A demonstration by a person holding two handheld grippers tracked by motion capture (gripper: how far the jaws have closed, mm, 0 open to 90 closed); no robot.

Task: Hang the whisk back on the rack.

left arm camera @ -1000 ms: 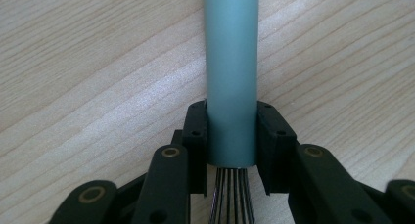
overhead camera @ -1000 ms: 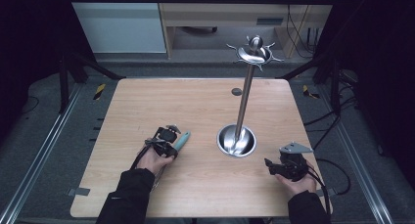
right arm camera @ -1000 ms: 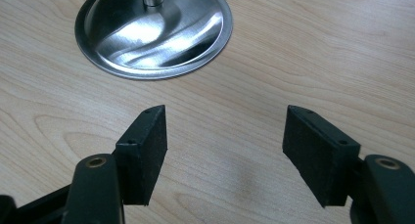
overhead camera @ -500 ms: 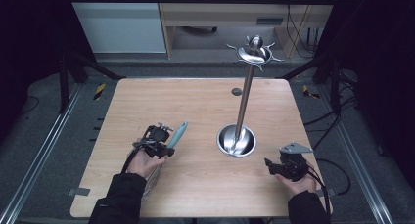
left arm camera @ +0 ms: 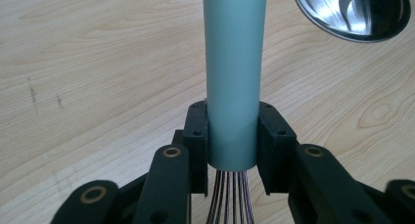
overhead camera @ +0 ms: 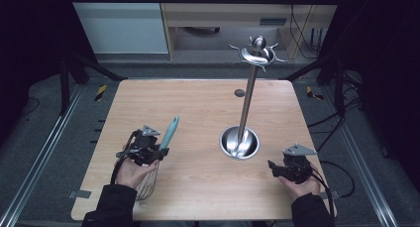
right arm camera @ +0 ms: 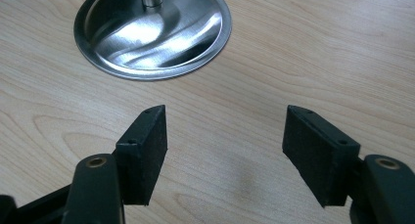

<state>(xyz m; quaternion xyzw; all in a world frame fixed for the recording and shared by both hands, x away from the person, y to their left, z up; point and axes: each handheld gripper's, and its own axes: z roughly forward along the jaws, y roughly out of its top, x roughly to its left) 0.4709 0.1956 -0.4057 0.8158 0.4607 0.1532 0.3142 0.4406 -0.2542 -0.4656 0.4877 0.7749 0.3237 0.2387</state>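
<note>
Teal whisk handle (left arm camera: 235, 72): your left tongs (overhead camera: 157, 151) are clamping it at its base, lifting the whisk over the desk (overhead camera: 198, 108) at 8 o'clock from the steel stand (overhead camera: 240, 141). Your right tongs (right arm camera: 225, 150) are resting open, gripping nothing, at 4 o'clock.

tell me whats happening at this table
A person holds a gripper in each hand at a wooden table. The left gripper is clamped on the teal handle of a whisk, its fingers pressing both sides, with the handle angled up toward the far side and the wires toward the person. The right gripper sits near the table's right front, fingers apart with nothing between them. A metal utensil stand with hooks on top stands between them, nothing hanging on it yet.
</note>
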